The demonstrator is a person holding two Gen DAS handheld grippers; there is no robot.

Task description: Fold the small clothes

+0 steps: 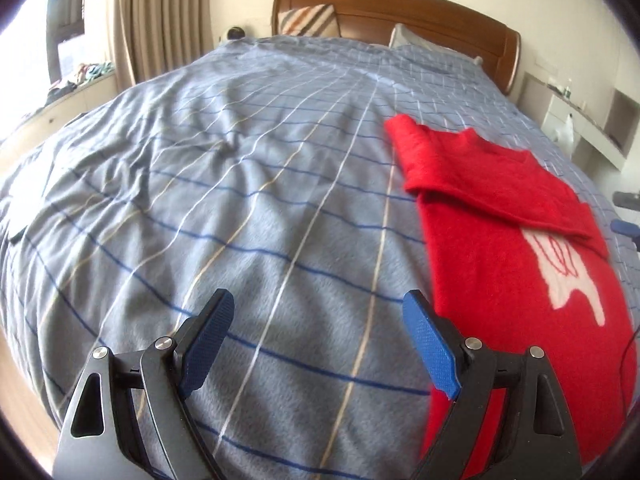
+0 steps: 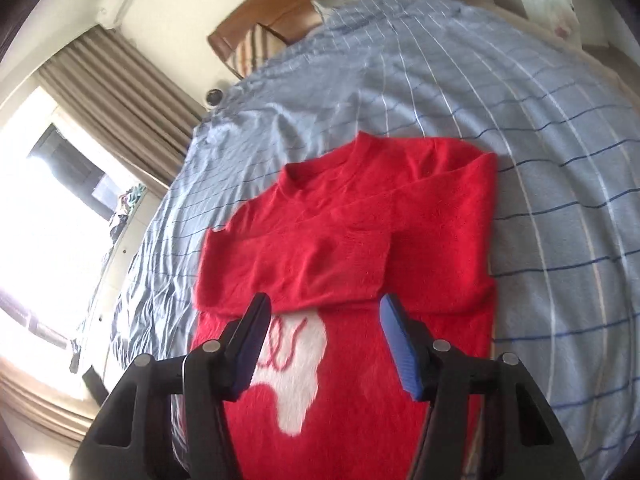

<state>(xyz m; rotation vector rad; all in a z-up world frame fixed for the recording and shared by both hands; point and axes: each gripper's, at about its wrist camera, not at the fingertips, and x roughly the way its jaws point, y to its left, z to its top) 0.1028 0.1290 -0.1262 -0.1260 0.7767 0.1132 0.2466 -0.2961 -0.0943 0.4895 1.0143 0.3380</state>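
Note:
A small red sweater [image 1: 500, 248] with a white motif [image 1: 564, 276] lies flat on the blue checked bedspread [image 1: 240, 200]. Both sleeves are folded across its chest. In the right wrist view the sweater [image 2: 360, 240] fills the middle, its neck pointing to the headboard and its white motif [image 2: 296, 376] near the fingers. My left gripper [image 1: 320, 340] is open and empty above the bedspread, just left of the sweater's lower body. My right gripper [image 2: 324, 344] is open and empty, hovering over the sweater's lower front.
A wooden headboard [image 1: 400, 8] with pillows [image 1: 308, 20] stands at the far end of the bed. Curtains [image 1: 160, 20] and a bright window [image 2: 48, 208] are at the left. A white shelf unit [image 1: 592, 120] stands at the right of the bed.

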